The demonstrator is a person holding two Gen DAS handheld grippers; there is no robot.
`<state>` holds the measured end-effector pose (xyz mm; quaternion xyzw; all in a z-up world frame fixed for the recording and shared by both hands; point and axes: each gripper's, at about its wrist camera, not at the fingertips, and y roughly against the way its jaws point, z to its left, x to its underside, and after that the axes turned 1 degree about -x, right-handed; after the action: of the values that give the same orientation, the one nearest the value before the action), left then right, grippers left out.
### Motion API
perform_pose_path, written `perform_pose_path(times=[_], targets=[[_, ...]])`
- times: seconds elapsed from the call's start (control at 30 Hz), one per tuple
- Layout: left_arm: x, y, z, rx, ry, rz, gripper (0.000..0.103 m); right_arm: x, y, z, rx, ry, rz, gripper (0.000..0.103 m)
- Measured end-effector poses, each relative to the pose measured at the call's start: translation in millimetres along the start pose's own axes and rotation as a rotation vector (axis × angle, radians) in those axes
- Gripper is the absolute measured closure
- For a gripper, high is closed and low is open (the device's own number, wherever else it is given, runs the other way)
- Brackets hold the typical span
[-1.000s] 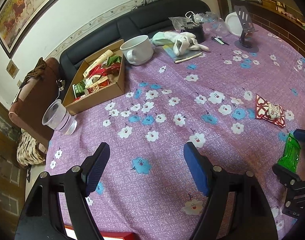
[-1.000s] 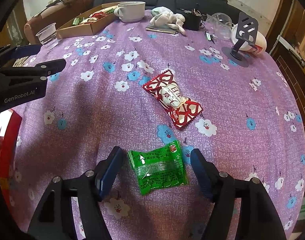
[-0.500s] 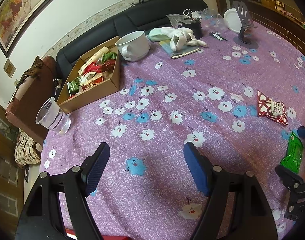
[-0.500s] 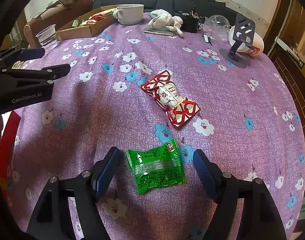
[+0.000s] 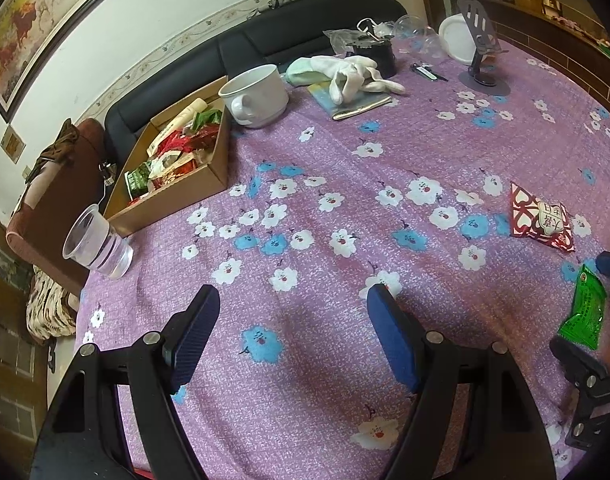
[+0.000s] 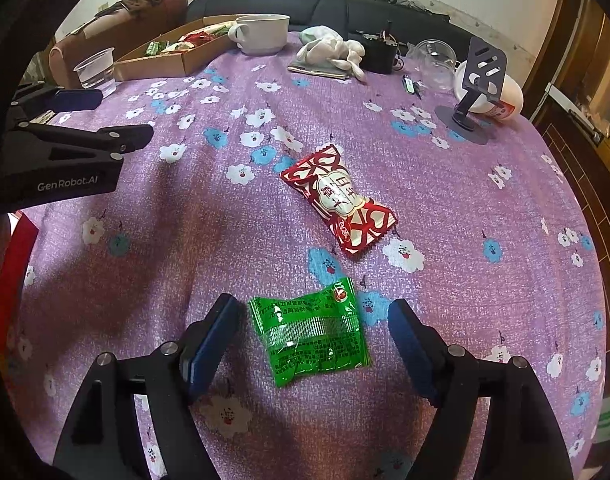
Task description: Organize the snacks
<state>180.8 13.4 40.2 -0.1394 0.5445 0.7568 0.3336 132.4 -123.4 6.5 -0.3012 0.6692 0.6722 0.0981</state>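
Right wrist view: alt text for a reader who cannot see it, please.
The right gripper straddles a green snack packet on a purple floral tablecloth, jaws opening, not touching it. A red snack packet lies beyond; the left gripper enters from the left.

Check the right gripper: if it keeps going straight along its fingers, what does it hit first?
Most likely the flat green foil snack packet. It lies on the purple floral tablecloth between the right gripper's opening jaws, untouched by either pad. Depth is hard to judge.
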Motion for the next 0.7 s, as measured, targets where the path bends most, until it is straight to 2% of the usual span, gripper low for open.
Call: perform_pose_path(times=[0.7], targets=[[-3.8,-3.4,-7.4,0.014,-0.023,-0.005,0.027,1.8,1.4,-0.6,0.006,0.005,-0.006,0.021]])
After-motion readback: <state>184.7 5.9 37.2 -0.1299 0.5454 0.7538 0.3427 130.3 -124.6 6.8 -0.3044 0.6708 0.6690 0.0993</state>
